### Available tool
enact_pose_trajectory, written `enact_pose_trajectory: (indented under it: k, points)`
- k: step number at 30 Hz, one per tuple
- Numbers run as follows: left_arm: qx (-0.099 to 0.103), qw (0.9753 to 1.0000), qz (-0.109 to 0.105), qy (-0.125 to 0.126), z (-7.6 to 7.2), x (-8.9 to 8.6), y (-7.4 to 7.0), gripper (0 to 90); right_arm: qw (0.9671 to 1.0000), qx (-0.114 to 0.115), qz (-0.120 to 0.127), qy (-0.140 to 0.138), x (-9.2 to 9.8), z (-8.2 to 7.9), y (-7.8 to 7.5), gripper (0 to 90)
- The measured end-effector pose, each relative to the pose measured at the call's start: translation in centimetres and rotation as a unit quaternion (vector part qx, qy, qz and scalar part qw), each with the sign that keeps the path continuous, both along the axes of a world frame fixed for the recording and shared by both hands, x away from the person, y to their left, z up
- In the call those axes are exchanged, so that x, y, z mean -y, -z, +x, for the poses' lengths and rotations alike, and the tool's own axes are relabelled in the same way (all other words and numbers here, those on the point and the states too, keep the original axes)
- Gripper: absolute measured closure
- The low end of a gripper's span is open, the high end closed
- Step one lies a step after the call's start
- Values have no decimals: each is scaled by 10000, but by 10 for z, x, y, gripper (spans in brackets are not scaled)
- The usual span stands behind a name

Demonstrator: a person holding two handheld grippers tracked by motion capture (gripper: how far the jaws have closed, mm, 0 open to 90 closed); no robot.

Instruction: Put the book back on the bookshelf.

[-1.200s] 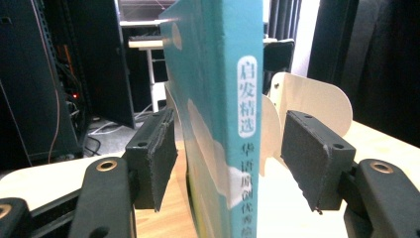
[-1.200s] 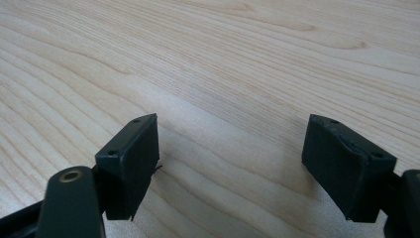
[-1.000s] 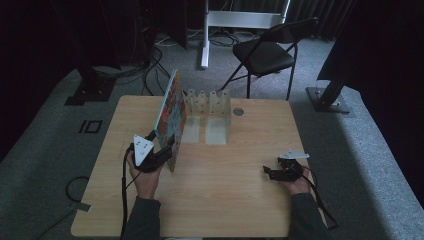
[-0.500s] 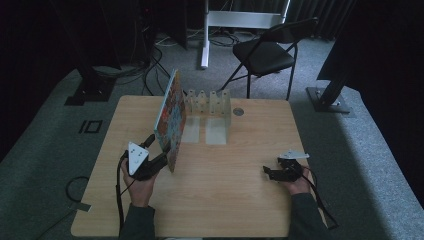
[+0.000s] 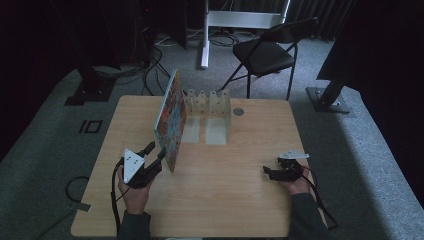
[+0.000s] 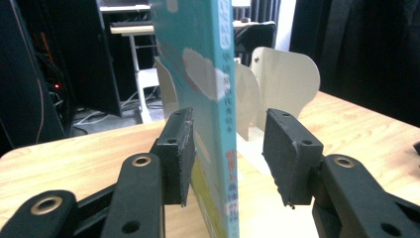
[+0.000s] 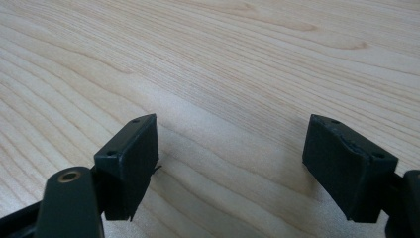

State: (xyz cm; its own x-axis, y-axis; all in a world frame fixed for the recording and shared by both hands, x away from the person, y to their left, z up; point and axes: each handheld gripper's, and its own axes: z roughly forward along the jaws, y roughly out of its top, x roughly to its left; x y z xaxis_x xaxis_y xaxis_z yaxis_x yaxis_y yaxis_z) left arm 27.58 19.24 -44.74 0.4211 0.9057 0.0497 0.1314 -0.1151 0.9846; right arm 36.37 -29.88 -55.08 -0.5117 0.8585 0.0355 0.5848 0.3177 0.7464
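My left hand-held gripper point(image 6: 228, 163) straddles the thin colourful picture book point(image 5: 171, 120), jaws apart, not clamped.

The book stands on edge on the light wooden tabletop point(image 5: 240, 200), its far end at the white slotted metal file rack point(image 5: 210, 102), so I judge the spread pads are guarding it against tipping. My right hand-held gripper point(image 5: 280, 171) rests well apart, released and empty. The left gripper view shows the gaps beside the teal spine point(image 6: 224, 99); the high view shows the whole leaning cover.
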Motion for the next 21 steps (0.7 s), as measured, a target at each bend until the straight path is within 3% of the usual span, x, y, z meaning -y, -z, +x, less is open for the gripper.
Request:
enact_pose_trajectory:
  k: [8,21]
  points:
    - [-105,9996,204,170,-5,1,5,705,10000,1,1,-3,0,0,0,215]
    - [-371,9973,355,523,-7,4,13,699,10000,4,5,-13,0,0,0,213]
